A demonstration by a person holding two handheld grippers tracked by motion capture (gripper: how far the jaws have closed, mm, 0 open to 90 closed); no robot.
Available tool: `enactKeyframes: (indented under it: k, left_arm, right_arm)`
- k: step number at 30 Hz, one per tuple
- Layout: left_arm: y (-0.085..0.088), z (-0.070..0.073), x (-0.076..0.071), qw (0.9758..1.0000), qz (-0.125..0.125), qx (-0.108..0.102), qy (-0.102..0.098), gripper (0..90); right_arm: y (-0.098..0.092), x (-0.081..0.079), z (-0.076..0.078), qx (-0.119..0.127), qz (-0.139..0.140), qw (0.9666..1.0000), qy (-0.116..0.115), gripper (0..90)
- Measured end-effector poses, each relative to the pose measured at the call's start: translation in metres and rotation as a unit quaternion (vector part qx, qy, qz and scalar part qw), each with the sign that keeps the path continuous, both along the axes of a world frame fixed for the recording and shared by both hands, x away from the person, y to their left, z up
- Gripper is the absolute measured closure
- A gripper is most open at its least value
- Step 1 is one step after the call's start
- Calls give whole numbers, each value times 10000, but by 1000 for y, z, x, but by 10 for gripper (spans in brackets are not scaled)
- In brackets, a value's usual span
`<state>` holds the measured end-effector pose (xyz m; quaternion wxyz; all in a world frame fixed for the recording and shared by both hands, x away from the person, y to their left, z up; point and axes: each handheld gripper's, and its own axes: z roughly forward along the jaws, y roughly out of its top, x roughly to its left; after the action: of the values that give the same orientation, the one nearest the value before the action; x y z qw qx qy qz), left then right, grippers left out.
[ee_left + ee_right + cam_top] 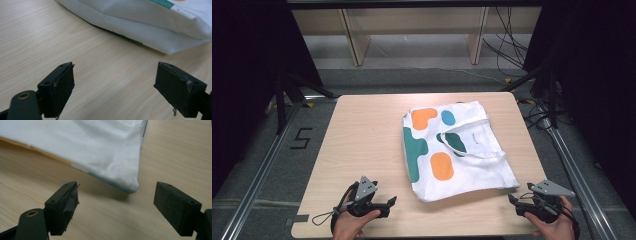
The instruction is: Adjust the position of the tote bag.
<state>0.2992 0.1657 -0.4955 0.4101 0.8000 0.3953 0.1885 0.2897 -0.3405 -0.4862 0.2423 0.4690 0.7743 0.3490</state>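
Observation:
A white tote bag (457, 150) with orange, teal and blue blobs lies flat on the wooden table (362, 135), its handles folded over its right half. My left gripper (393, 202) rests near the front edge, left of the bag's near-left corner (175, 47), jaws wide open and empty. At the front right, my right gripper (512, 200) is open too, just short of the bag's near-right corner (130, 185). Neither gripper touches the cloth.
Dark floor and aluminium rails (267, 160) flank the table on both sides. Wooden shelf legs (354, 40) and loose cables (507, 50) stand beyond the far edge. Bare tabletop stretches left of the bag.

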Motion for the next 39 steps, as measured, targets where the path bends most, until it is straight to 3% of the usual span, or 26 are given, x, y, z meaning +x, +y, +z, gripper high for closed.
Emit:
enactKeyframes:
  k: [2, 10, 15, 16, 17, 18, 21, 22, 23, 25, 28, 29, 31, 34, 35, 39]
  left_arm:
    - [-1, 0, -1, 10000, 6, 25, 34, 150]
    - [-7, 1, -6, 10000, 1, -60, 17, 159]
    - [-18, 3, -10, 9997, -249, 47, 51, 213]
    - [-22, 1, -11, 9997, -228, -65, 36, 218]
    - [-24, 3, -12, 9994, -324, 14, 79, 218]
    - [-27, 3, -12, 9993, -344, -27, 109, 222]
    - [-33, 4, -14, 9990, -429, -19, 99, 245]
    - [-37, 4, -15, 9987, -453, -215, 89, 249]
    - [-40, 4, -16, 9986, -445, -246, 122, 251]
    - [-44, 4, -18, 9982, -561, -143, 147, 261]
    - [-53, 4, -18, 9972, -695, -228, 148, 290]
    - [-55, 4, -16, 9969, -761, -176, 136, 293]
    - [-61, 5, -17, 9963, -729, -415, 200, 294]
    - [-67, 7, -13, 9953, -767, -564, 178, 294]
    - [-69, 8, -11, 9952, -844, -457, 196, 294]
    - [-78, 6, -4, 9945, -931, -421, 249, 300]
  right_arm:
    - [0, 0, 0, 157, -3, 9998, 111, 206]
    - [0, 4, 0, 90, 11, 9999, 116, 207]
    - [1, 4, -1, 75, 0, 9999, 78, 208]
    - [1, 4, -1, 72, 2, 9999, 80, 208]
    - [1, 4, -1, 67, 0, 9999, 85, 208]
    - [0, 5, -1, -22, 7, 10000, 46, 208]
    - [1, 5, -1, 26, 14, 9999, 125, 209]
    - [1, 5, -1, 24, 11, 9999, 124, 209]
    - [1, 5, -1, 27, 8, 9999, 122, 209]
    - [1, 5, -1, 14, 8, 9999, 127, 210]
    - [0, 7, -2, -41, 46, 10000, 23, 212]
    - [0, 7, -2, 13, 21, 9999, 130, 213]
    - [1, 7, -2, 45, -6, 9999, 146, 215]
    - [1, 7, -2, 49, -4, 9999, 165, 218]
    - [0, 8, -2, 32, 10, 9999, 155, 218]
    - [2, 8, -3, 27, -28, 9998, 171, 219]
